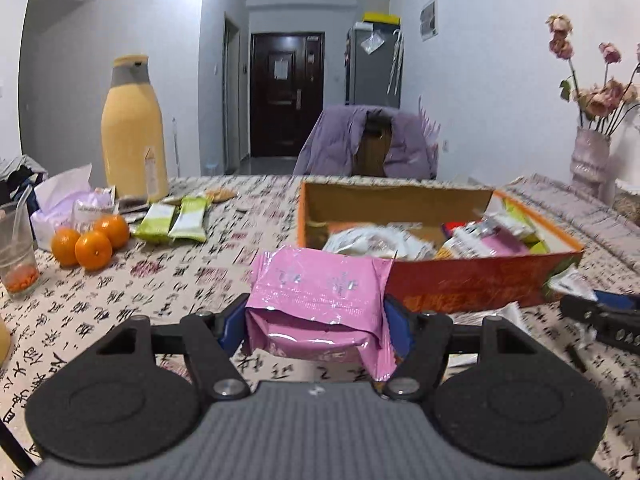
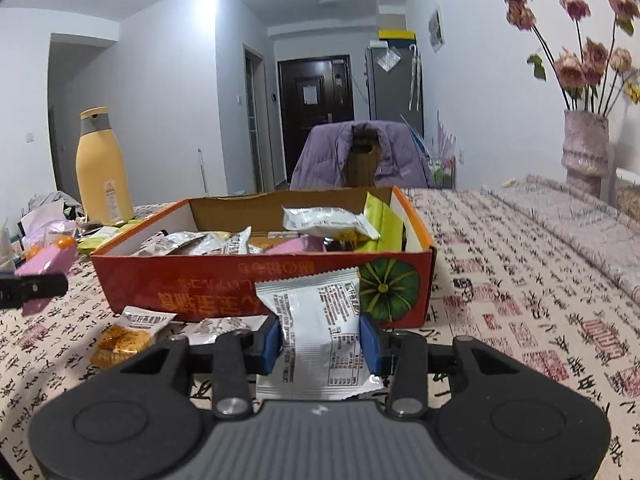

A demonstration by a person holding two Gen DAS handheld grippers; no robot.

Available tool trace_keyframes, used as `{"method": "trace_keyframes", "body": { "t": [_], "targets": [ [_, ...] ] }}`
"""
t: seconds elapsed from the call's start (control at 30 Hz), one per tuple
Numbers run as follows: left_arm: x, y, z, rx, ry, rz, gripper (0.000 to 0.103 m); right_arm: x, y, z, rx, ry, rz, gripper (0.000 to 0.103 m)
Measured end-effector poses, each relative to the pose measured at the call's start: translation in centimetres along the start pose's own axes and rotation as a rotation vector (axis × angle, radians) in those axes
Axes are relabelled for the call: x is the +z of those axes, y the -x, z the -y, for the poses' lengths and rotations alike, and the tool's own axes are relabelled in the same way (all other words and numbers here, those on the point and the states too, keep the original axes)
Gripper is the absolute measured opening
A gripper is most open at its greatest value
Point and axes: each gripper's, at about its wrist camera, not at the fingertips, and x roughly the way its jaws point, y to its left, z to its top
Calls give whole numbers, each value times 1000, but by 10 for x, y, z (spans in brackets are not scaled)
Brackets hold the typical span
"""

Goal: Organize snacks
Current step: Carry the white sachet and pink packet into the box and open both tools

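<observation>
From the left wrist view, the left gripper [image 1: 316,320] has its jaws squeezed on a pink snack pack [image 1: 320,288]. The pack sits right between the two blue pads [image 1: 230,326] and is lifted off the counter [image 1: 200,276]. Just past the jaws and a bit to the right is the orange box [image 1: 472,284], with many snack packs inside it. Far off to the left of the jaws lie two green snack bars [image 1: 172,222], three oranges [image 1: 92,242] and a tall yellow bottle [image 1: 134,132]. At the right edge, the other gripper pokes into the picture.

From the right wrist view, the right gripper [image 2: 320,340] has its jaws squeezed on a white snack pack [image 2: 316,328]. The pack stands up between the blue pads [image 2: 273,342], off the counter [image 2: 520,300]. Right behind the jaws is the orange box [image 2: 200,284], full of packs. To the left of the jaws, a little cookie pack [image 2: 128,334] lies on the counter, near the box. Far left, the pink snack pack [image 2: 50,264] shows in the other gripper. Far to the right stands a vase of flowers [image 2: 584,152].
</observation>
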Motion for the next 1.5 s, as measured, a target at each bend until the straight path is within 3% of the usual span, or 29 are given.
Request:
{"method": "trace_keyframes", "body": {
  "t": [0.27, 0.63, 1.13, 1.5],
  "targets": [
    [9, 7, 21, -41, -16, 49, 69, 11, 13, -10, 34, 23, 47, 40],
    [44, -2, 44, -77, -15, 106, 69, 54, 13, -27, 66, 58, 144, 40],
    [87, -64, 60, -22, 30, 92, 69, 119, -52, -23, 58, 29, 134, 40],
    [104, -120, 61, 23, 70, 65, 69, 125, -105, -18, 32, 5, 114, 40]
  ]
}}
